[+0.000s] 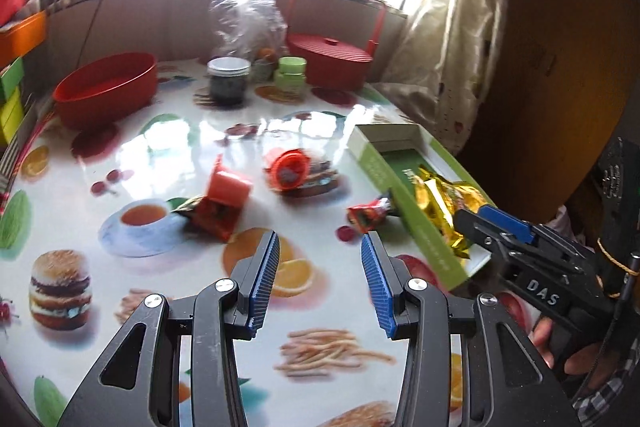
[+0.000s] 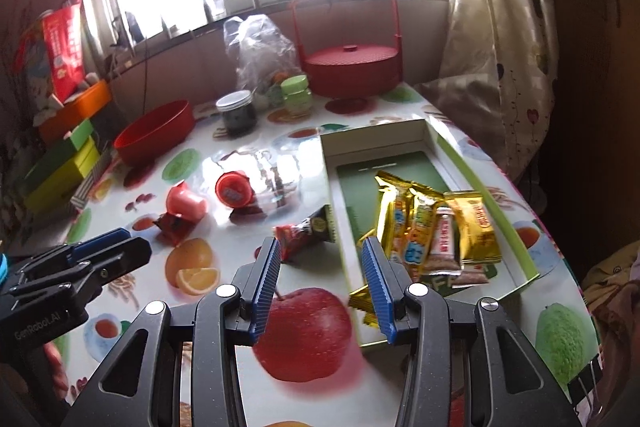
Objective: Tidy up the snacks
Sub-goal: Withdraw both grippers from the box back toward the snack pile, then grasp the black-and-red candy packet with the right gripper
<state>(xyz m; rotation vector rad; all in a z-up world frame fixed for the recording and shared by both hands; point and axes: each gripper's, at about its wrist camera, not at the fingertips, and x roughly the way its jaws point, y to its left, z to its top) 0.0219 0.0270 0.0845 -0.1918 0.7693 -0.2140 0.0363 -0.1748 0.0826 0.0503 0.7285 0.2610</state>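
A green-walled open box [image 2: 486, 179] lies on the table's right side and holds several gold-wrapped snack bars [image 2: 424, 223]. It also shows in the left wrist view [image 1: 384, 183]. A red-and-black snack packet [image 2: 306, 233] lies just left of the box. Two red jelly cups [image 2: 234, 189] [image 2: 186, 205] and a dark red packet [image 2: 174, 225] lie further left. My right gripper [image 2: 320, 247] is open and empty above the box's near left wall. My left gripper [image 1: 320, 241] is open and empty over the table, short of the red packet [image 1: 366, 215].
A red bowl [image 2: 154, 137], a dark jar [image 2: 237, 113], a green jar [image 2: 295, 93], a clear plastic bag [image 2: 260, 51] and a red lidded basket [image 2: 352, 67] stand at the back. Coloured boxes [image 2: 66, 163] are stacked at the left. A curtain [image 2: 500, 39] hangs at the right.
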